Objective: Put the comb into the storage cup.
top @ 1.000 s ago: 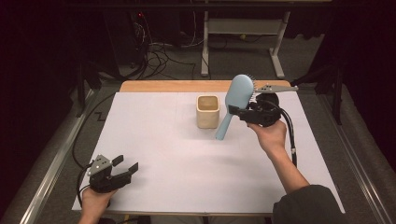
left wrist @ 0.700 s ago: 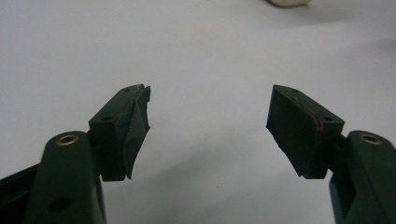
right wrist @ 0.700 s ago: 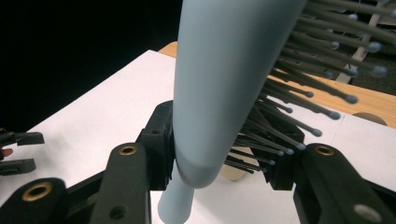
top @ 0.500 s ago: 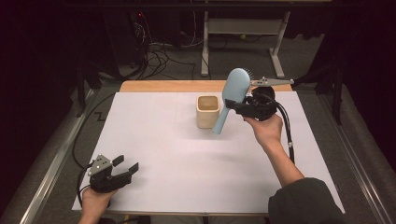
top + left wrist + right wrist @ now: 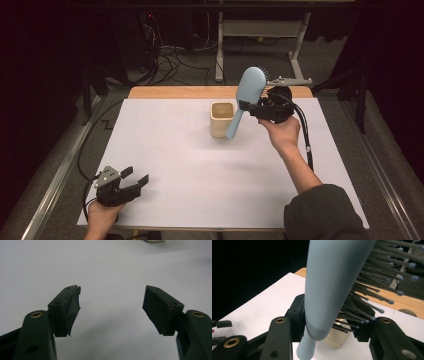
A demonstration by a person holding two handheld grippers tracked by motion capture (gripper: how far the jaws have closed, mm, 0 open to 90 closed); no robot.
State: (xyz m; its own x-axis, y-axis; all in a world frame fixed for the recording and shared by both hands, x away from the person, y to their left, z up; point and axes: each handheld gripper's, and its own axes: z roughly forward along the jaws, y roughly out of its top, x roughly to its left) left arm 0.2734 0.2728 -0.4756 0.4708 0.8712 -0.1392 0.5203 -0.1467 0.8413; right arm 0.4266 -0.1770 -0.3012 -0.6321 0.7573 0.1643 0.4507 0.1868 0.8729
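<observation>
A light blue hairbrush (image 5: 249, 90) hangs tilted above the white table, head up and handle slanting down-left. My right gripper (image 5: 248, 107) is shut on it just below the head. In the right gripper view the brush (image 5: 332, 282) fills the middle, clamped between the jaws of my right gripper (image 5: 329, 317), bristles pointing right. The handle's lower end hangs beside the right wall of a beige square cup (image 5: 222, 119), which also shows under the brush (image 5: 338, 340). My left gripper (image 5: 134, 182) rests at the near left, open, and my left gripper (image 5: 112, 307) has nothing between its pads.
The white sheet (image 5: 175, 150) covers the table, with a wooden strip (image 5: 170, 92) bare along the far edge. A metal stand (image 5: 295, 80) and cables (image 5: 165, 55) lie on the floor beyond. Metal rails (image 5: 55, 180) run along the table's sides.
The right hand has carried the brush slightly left and up, nearer the cup. The left gripper has stayed where it was.
</observation>
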